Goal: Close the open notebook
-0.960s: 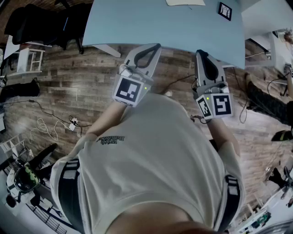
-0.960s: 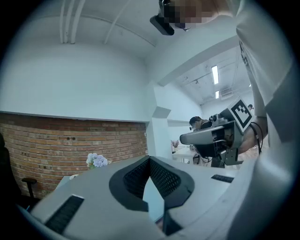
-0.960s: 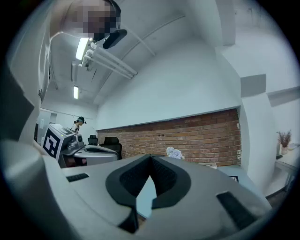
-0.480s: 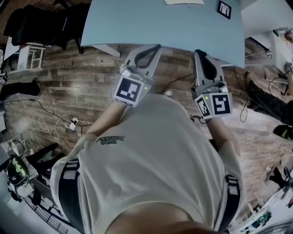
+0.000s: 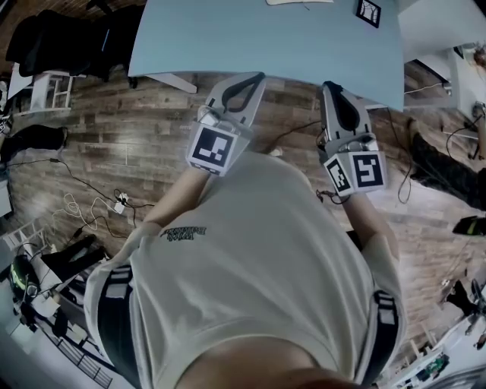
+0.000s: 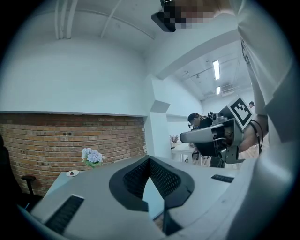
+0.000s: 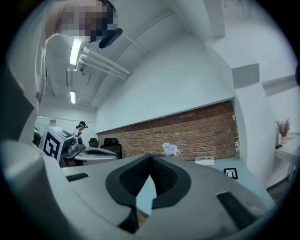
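Observation:
A white flat thing, maybe the notebook (image 5: 300, 2), lies at the far side of the light blue table (image 5: 266, 38); the frame's top edge cuts it off, so whether it lies open does not show. Both grippers are held level in front of the person's chest, short of the table's near edge and over the wooden floor. My left gripper (image 5: 258, 76) is shut with nothing in it, its tips meeting (image 6: 150, 158). My right gripper (image 5: 328, 85) is shut and empty too (image 7: 150, 157). Each gripper shows in the other's view, the right gripper (image 6: 211, 136) and the left gripper (image 7: 79, 152).
On the table stand a square marker frame (image 5: 369, 11), a bunch of pale flowers (image 7: 170, 149) and a white box (image 7: 205, 161). A brick wall (image 6: 70, 140) runs behind it. Black chairs (image 5: 68, 38) stand at the left, and cables (image 5: 83, 209) lie on the floor.
The table has slid slightly toward the top of the head view. Both grippers keep their place in front of the chest and stay shut.

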Demonstrator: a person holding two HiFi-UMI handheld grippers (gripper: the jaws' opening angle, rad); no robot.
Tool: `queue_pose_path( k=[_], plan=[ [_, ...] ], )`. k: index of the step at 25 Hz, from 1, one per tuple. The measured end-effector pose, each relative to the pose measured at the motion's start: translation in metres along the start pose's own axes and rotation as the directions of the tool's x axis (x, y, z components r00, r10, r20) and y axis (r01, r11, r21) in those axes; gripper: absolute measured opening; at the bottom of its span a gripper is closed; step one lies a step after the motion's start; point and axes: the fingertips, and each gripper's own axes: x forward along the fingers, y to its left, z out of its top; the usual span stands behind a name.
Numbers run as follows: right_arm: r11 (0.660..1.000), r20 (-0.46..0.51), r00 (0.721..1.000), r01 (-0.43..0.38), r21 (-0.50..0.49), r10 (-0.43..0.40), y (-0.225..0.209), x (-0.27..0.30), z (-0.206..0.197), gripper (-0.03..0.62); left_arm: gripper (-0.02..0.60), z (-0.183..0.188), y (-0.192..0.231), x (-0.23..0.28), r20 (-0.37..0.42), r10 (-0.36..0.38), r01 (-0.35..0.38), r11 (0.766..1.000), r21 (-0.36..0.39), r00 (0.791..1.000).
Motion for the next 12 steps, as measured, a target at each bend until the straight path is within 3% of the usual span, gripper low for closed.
queue_pose_path(
  k=[12],
  plan=[
    [0.999, -0.009, 1.000, -0.029, 0.023, 0.030, -0.032, -0.020, -0.012, 0.003, 0.012, -0.002, -0.021, 0.021, -0.036, 0.062, -0.063, 0.998, -0.014, 0.997]
  ],
)
